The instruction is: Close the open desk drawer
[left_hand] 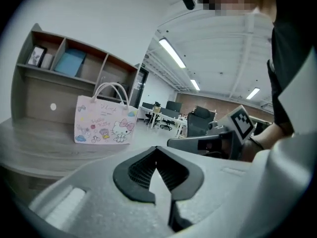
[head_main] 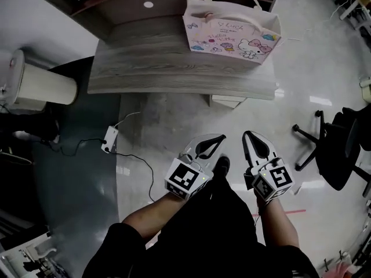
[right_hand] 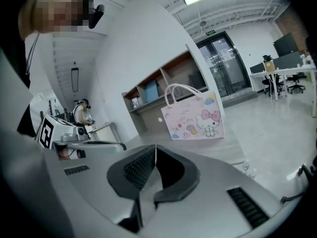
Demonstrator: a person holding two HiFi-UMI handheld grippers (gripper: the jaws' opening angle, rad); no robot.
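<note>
The grey wood desk (head_main: 145, 68) stands ahead of me with a pink cartoon tote bag (head_main: 231, 32) on its right part. Under its front edge only a white corner of the drawer unit (head_main: 227, 101) shows; whether a drawer stands open I cannot tell. My left gripper (head_main: 219, 138) and right gripper (head_main: 248, 134) hang side by side over the floor, short of the desk, pointing toward it. Both are shut with nothing between the jaws. The shut jaws show in the left gripper view (left_hand: 156, 148) and the right gripper view (right_hand: 155, 147), each with the bag (left_hand: 104, 118) (right_hand: 193, 114) beyond.
A shelf hutch (head_main: 133, 4) runs along the desk's back. A white bin (head_main: 37, 86) stands at the left, a power strip with its cable (head_main: 109, 139) lies on the floor, and a black office chair (head_main: 339, 149) is at the right. A person (right_hand: 83, 112) stands far off.
</note>
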